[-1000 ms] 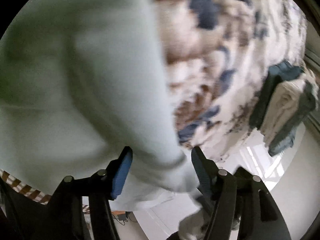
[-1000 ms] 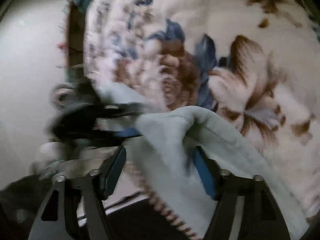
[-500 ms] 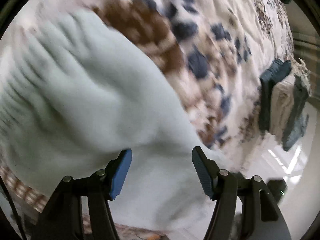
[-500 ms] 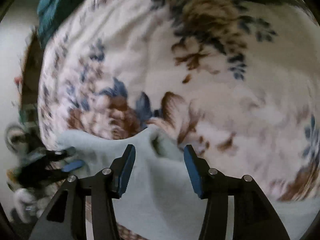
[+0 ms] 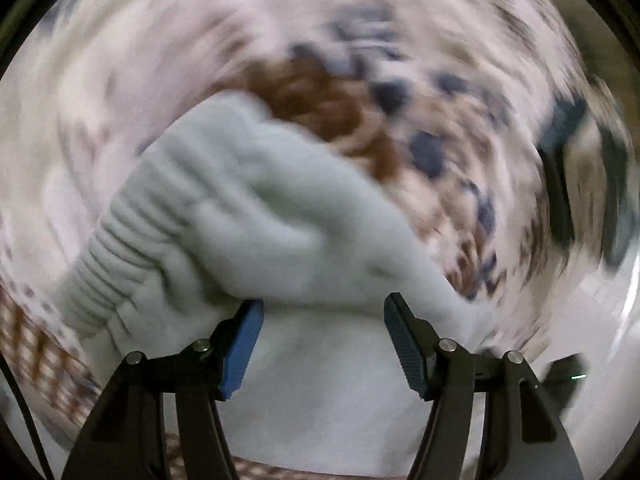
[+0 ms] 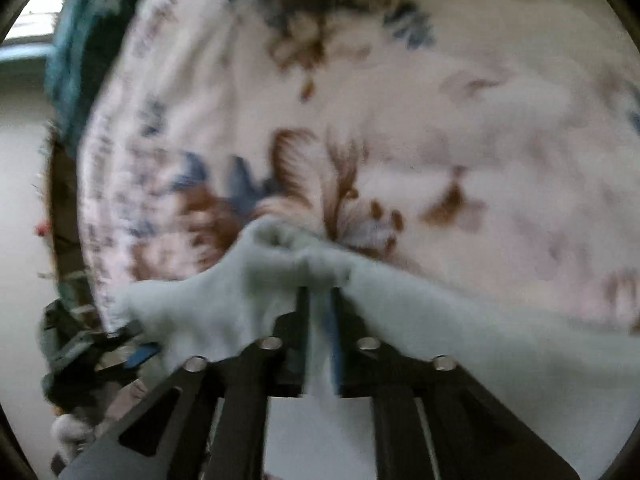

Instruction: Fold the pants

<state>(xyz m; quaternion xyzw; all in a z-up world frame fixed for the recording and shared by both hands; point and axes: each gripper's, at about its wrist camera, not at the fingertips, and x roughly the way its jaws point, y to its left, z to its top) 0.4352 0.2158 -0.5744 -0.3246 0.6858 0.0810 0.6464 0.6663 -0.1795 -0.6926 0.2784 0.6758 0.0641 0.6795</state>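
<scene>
Still early, we think: the pants [image 5: 248, 216] are bunched up on the bed [image 5: 400, 40], not flat and not in a neat fold. We see no clean crease yet. The ribbed waist or cuff sits at the left of the left view, all scrunched. So the smoothing and the folding are both left to do.

We go from left to right. Our left claw [image 5: 322, 344] stands fairly wide. The soft pale cloth lies in the gap between its blue pads [image 5: 244, 340], and one fold drapes over the left pad. We cannot tell if the pads press on it, as the picture is blurred.

Our right claw [image 6: 318, 312] is narrow and its jaws are closing. A pinch of the pants [image 6: 304, 272] sits between them, with a small hump of cloth poking out past the tips. In this view the left claw [image 6: 132, 352] shows at the far left, at another edge of the same cloth. We judge that both are set to pull it out straight.

We see no box, basket or bin. Some dark clothes [image 5: 576, 184] lie at the bed's far edge, too blurred to name.
</scene>
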